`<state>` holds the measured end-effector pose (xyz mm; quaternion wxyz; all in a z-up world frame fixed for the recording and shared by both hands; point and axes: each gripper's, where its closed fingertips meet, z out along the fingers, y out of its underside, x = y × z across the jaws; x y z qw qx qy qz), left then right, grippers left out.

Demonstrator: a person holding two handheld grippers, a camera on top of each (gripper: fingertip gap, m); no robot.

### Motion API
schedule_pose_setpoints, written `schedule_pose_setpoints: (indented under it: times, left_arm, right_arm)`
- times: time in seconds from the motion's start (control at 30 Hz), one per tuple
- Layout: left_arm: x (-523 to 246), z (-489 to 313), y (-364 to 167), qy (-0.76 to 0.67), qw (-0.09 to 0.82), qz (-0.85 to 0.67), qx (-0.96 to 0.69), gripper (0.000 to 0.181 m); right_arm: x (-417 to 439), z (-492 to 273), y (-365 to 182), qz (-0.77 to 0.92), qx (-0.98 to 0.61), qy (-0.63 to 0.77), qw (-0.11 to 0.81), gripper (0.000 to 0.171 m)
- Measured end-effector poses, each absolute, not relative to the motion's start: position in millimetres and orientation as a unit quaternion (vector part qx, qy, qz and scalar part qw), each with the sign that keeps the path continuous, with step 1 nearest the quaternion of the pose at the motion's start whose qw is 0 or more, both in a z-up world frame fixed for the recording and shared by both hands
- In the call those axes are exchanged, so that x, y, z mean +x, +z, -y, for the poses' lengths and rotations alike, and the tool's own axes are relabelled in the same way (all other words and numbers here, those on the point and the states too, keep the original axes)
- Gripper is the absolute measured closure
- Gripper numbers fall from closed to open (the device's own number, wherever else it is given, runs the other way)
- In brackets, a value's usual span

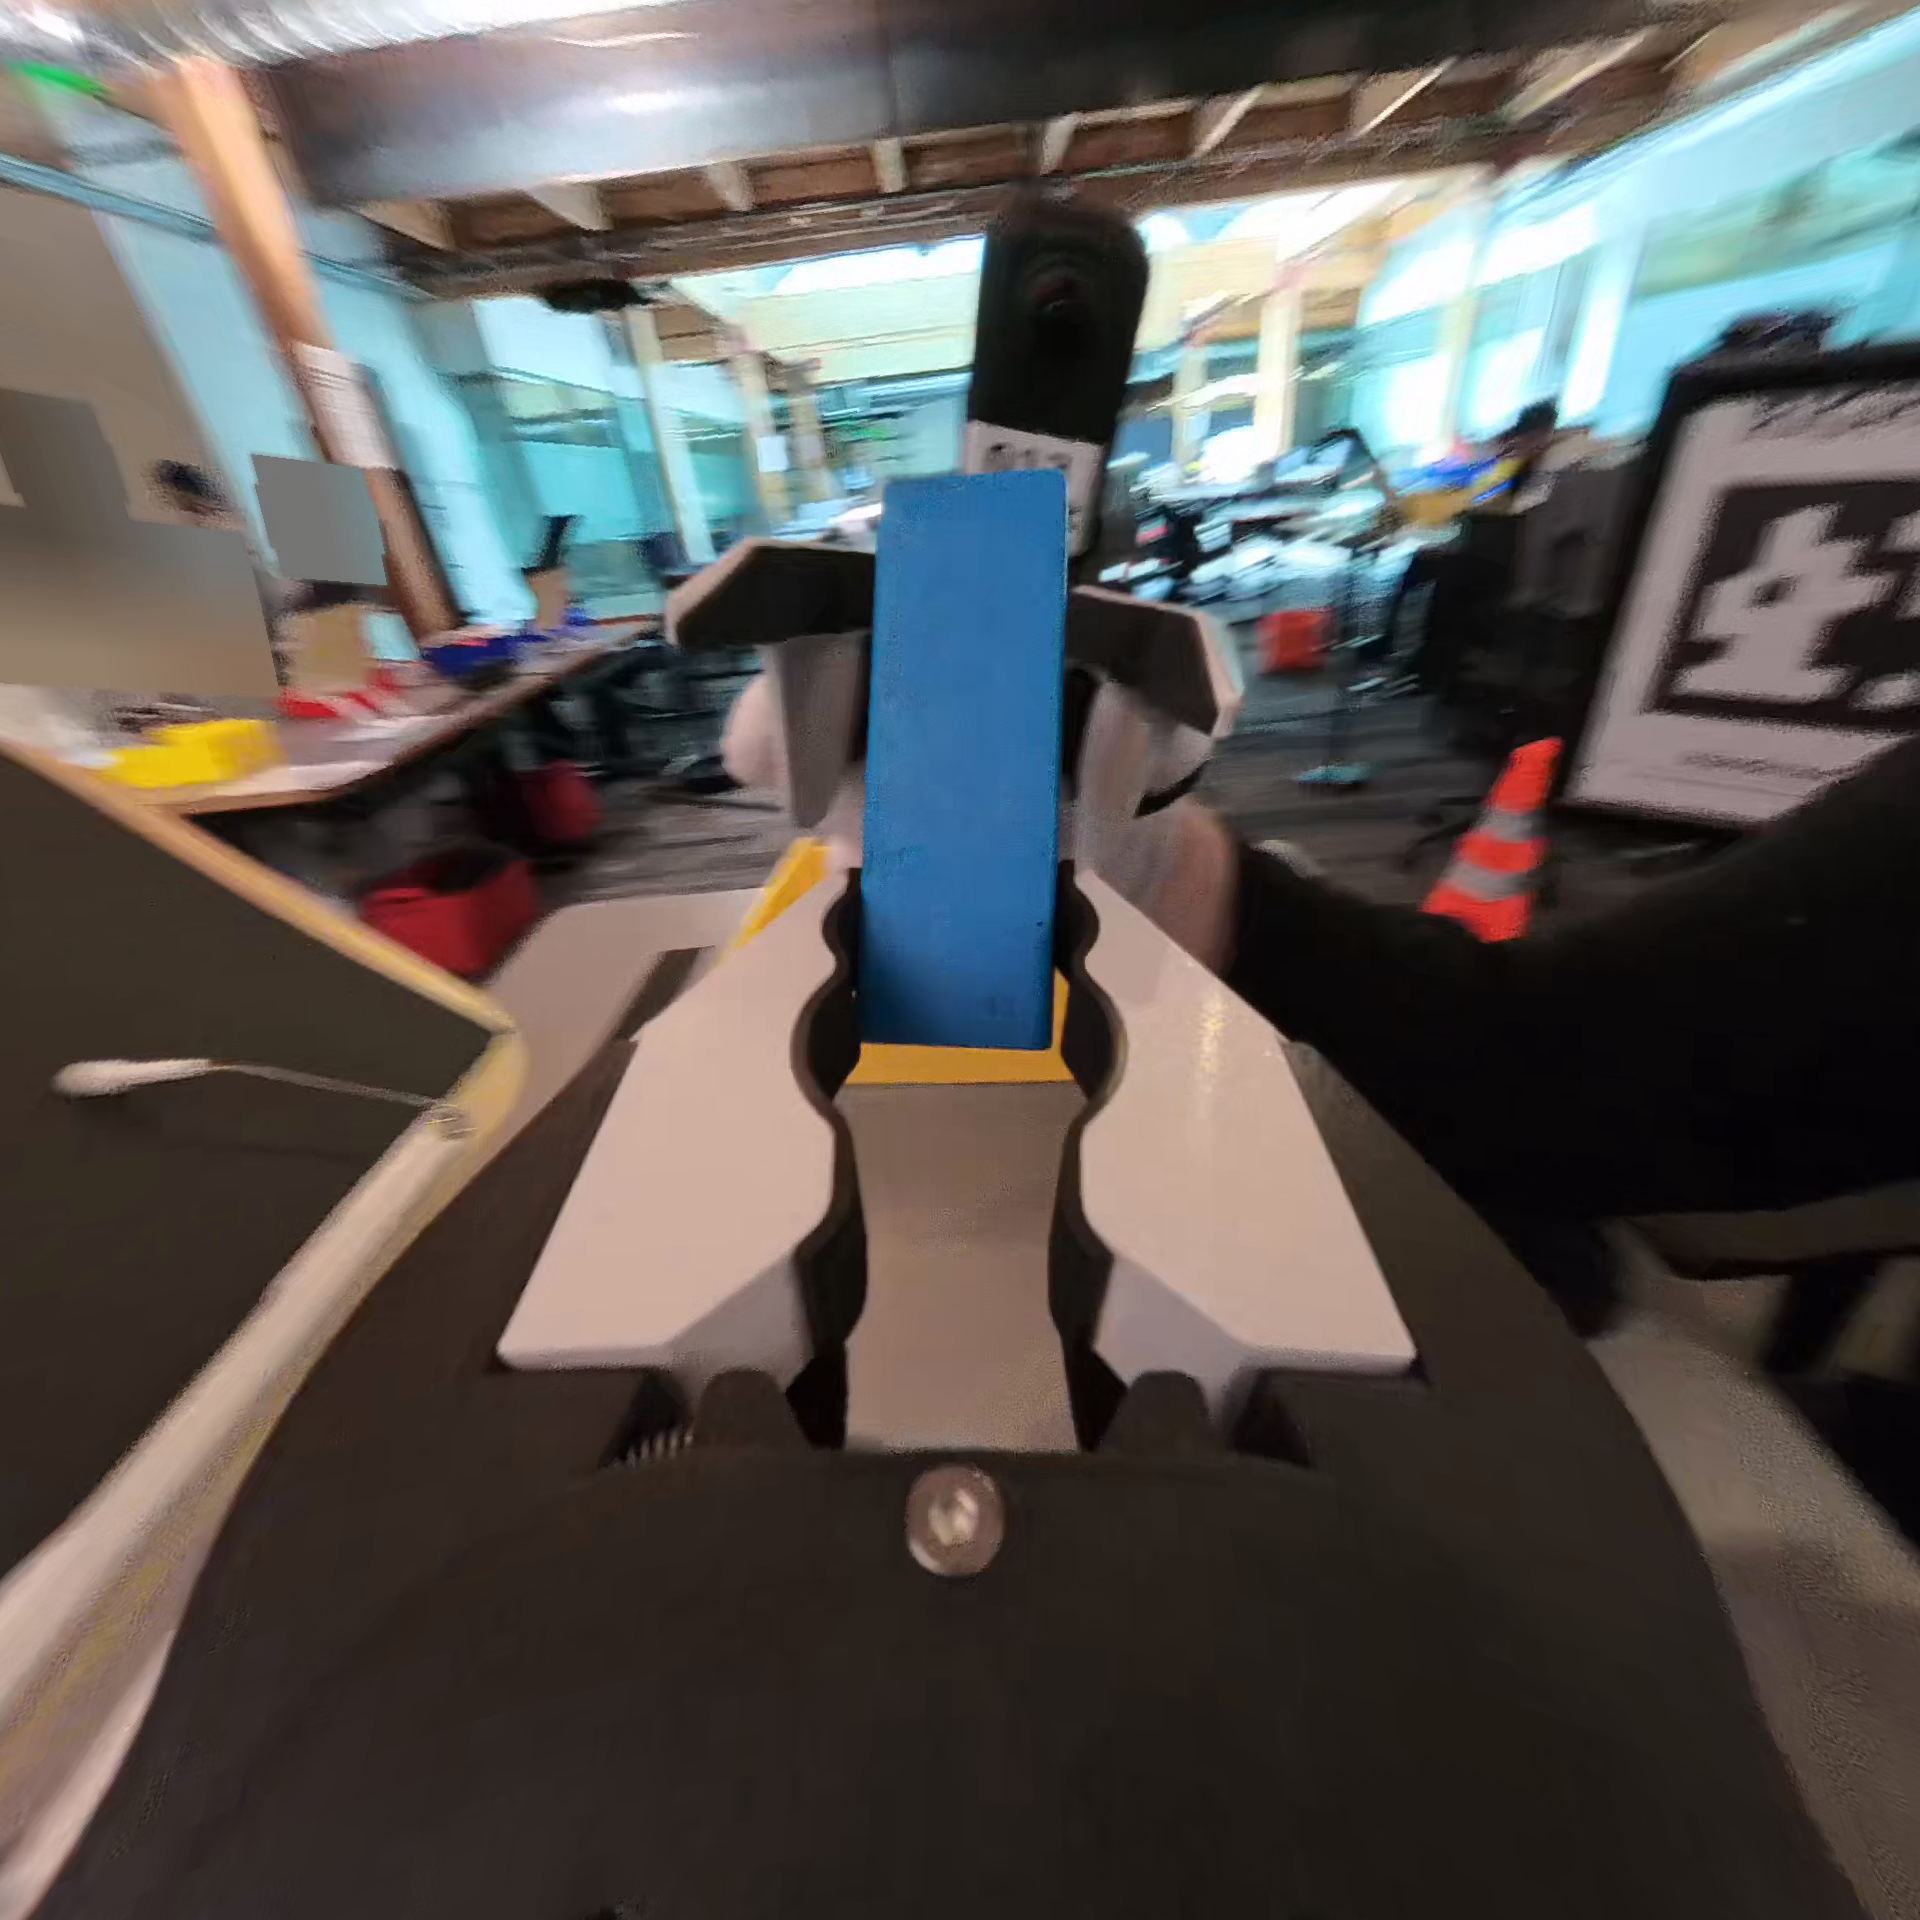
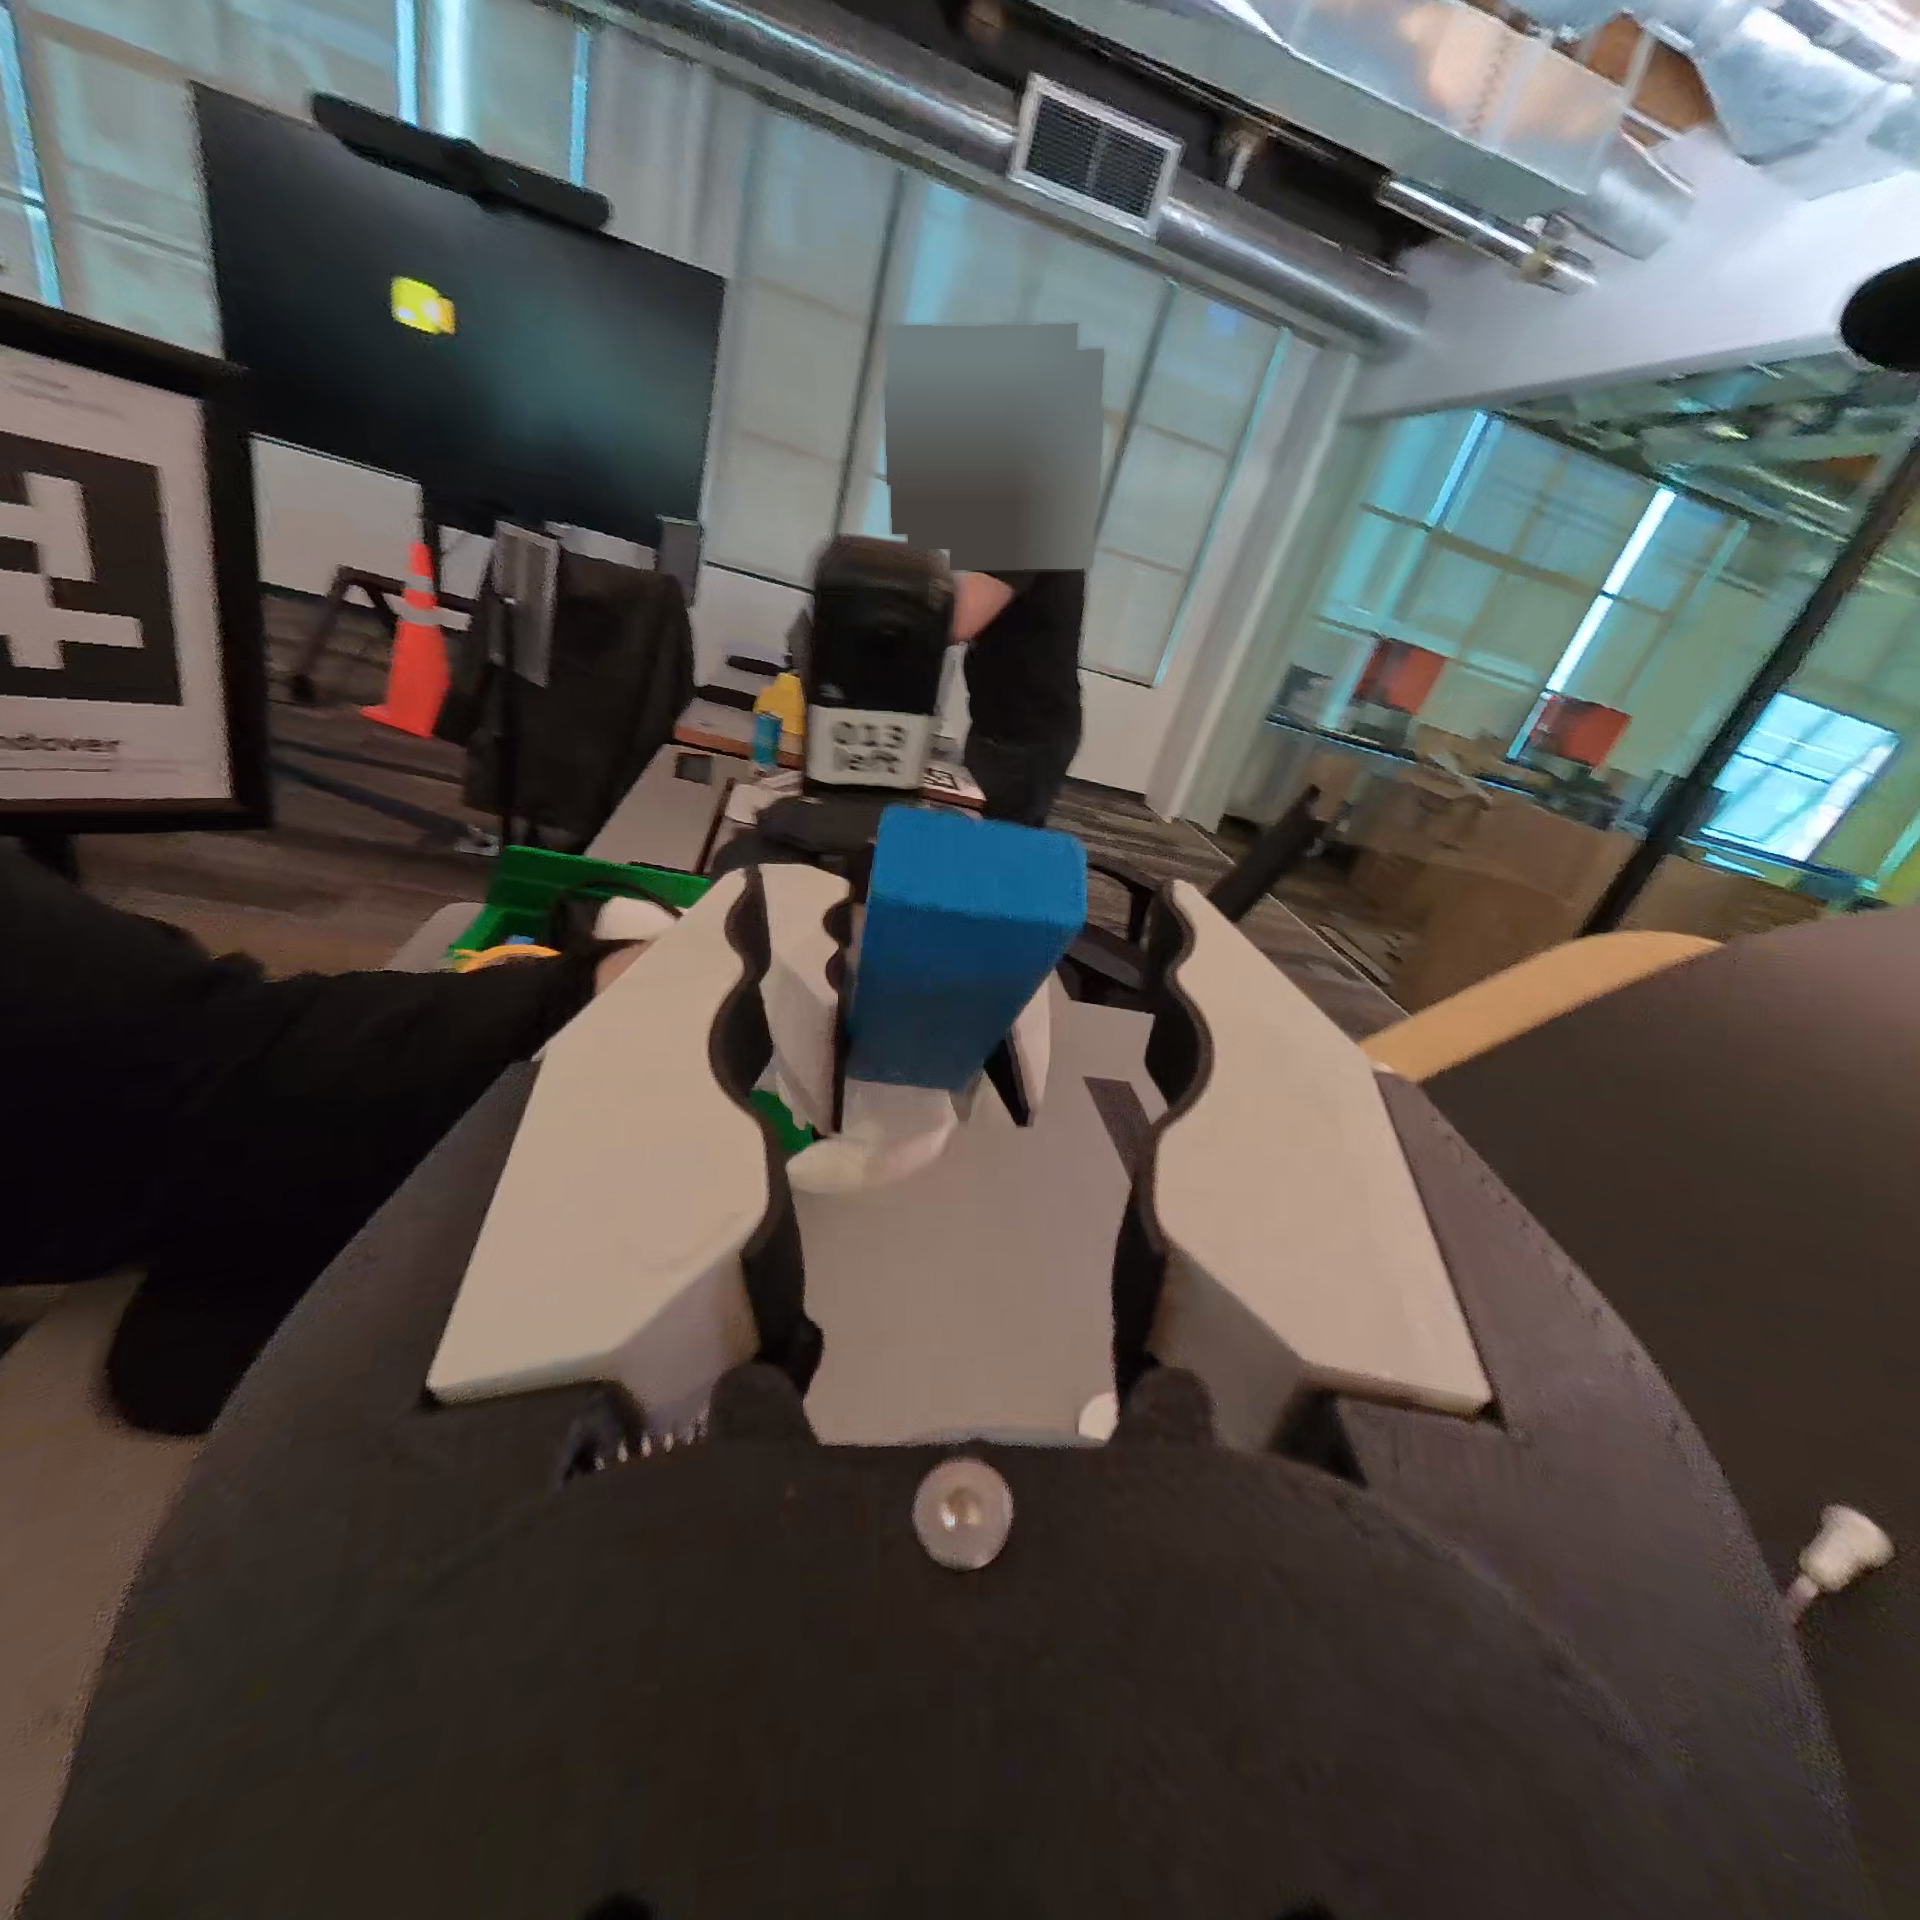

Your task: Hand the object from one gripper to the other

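Observation:
A blue rectangular block (image 1: 961,727) stands upright in my left gripper (image 1: 958,914), which is shut on its lower part. My right gripper (image 1: 961,623) faces it from behind the block, jaws spread wide on either side of the block's upper half. In the right wrist view the block (image 2: 956,956) sits between my right gripper's (image 2: 961,914) open fingers, apart from both pads. My left gripper (image 2: 920,1039) holds it from the far side. A black sleeve (image 1: 1558,1039) reaches in from the right.
A dark table with a wood edge (image 1: 208,1039) lies at the left. A yellow piece (image 1: 956,1065) shows under the block. A green bin (image 2: 551,883), an orange cone (image 2: 416,644), a framed marker board (image 2: 94,592) and a standing person (image 2: 1023,665) are beyond.

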<state>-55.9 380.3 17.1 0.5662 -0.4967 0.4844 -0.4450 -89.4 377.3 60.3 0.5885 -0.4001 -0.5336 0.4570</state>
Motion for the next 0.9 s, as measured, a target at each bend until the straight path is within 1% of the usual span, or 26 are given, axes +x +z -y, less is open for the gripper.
schedule_pose_setpoints:
  times: [0.07, 0.17, 0.23, 0.27, 0.33, 0.4, 0.47, 0.53, 0.77, 0.9]
  left_arm:
    - [-59.5, -390.3, 14.5, -0.339, 0.608, -0.504, -0.512, 0.147]
    - [-67.0, -400.6, 13.0, -0.168, 0.646, -0.533, -0.519, 0.147]
    - [-70.9, -398.5, 13.4, -0.095, 0.648, -0.553, -0.516, 0.147]
    - [-71.8, -394.7, 11.3, -0.086, 0.635, -0.563, -0.522, 0.147]
    - [-73.4, -385.4, 7.7, -0.110, 0.608, -0.574, -0.538, 0.147]
    - [-76.3, -374.3, 7.5, -0.176, 0.583, -0.575, -0.547, 0.147]
    - [-82.5, -362.7, 4.5, -0.243, 0.547, -0.578, -0.555, 0.147]
    - [-90.4, -357.9, 3.7, -0.270, 0.531, -0.577, -0.558, 0.147]
    - [-100.1, -328.8, -1.5, -0.365, 0.459, -0.594, -0.550, 0.147]
    - [-102.4, -321.9, -7.2, -0.389, 0.431, -0.602, -0.548, 0.147]
  right_arm:
    - [-79.9, -383.9, 65.2, 0.524, -0.420, 0.440, 0.596, 0.107]
    - [-64.4, -389.0, 68.5, 0.528, -0.439, 0.394, 0.611, 0.108]
    - [-55.6, -390.1, 65.8, 0.558, -0.426, 0.298, 0.647, 0.108]
    - [-52.4, -387.5, 63.5, 0.581, -0.405, 0.235, 0.665, 0.107]
    - [-50.5, -377.3, 58.0, 0.628, -0.347, 0.105, 0.688, 0.108]
    - [-53.4, -368.8, 47.2, 0.667, -0.320, 0.011, 0.672, 0.105]
    - [-60.4, -355.9, 37.6, 0.697, -0.300, -0.026, 0.651, 0.105]
    - [-70.1, -341.3, 35.2, 0.713, -0.272, -0.035, 0.646, 0.108]
    - [-94.3, -340.3, 21.7, 0.733, -0.229, -0.159, 0.621, 0.129]
    - [-103.9, -339.3, 14.0, 0.743, -0.216, -0.186, 0.606, 0.155]
